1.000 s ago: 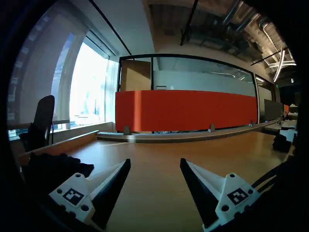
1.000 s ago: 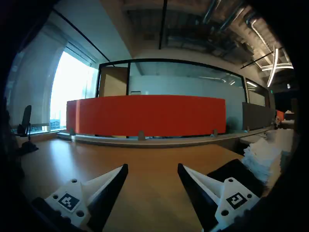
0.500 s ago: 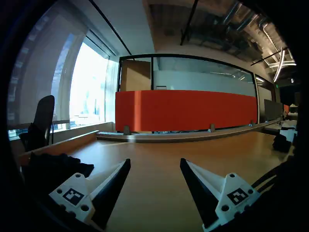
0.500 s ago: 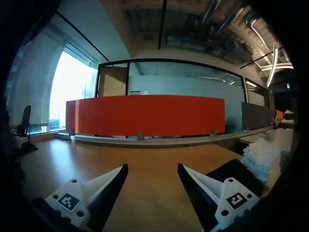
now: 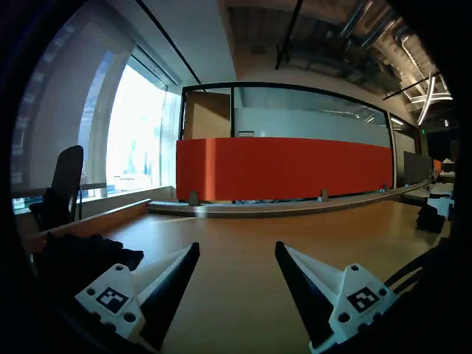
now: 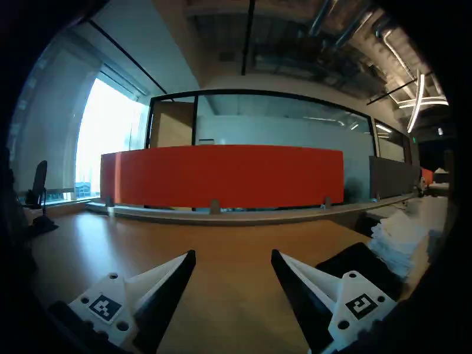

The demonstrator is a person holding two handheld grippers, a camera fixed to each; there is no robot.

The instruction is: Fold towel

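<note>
In the right gripper view, a stack of folded white towels (image 6: 407,236) rests at the right side of the wooden table (image 6: 236,236), with a black cloth (image 6: 360,259) lying just left of it. My right gripper (image 6: 233,255) hovers low over the table, open, with nothing between its fingers. In the left gripper view, my left gripper (image 5: 236,246) is also open over bare wood (image 5: 248,236). A crumpled dark cloth (image 5: 82,251) lies by its left finger. Far right, a small dark bundle (image 5: 429,217) sits with white towels (image 5: 439,203) behind it.
An orange divider panel (image 5: 283,168) on a metal rail runs along the table's far edge. A black chair (image 5: 62,189) stands at the left near bright windows (image 5: 135,141). Dark cables (image 5: 413,268) trail at the left gripper view's right edge.
</note>
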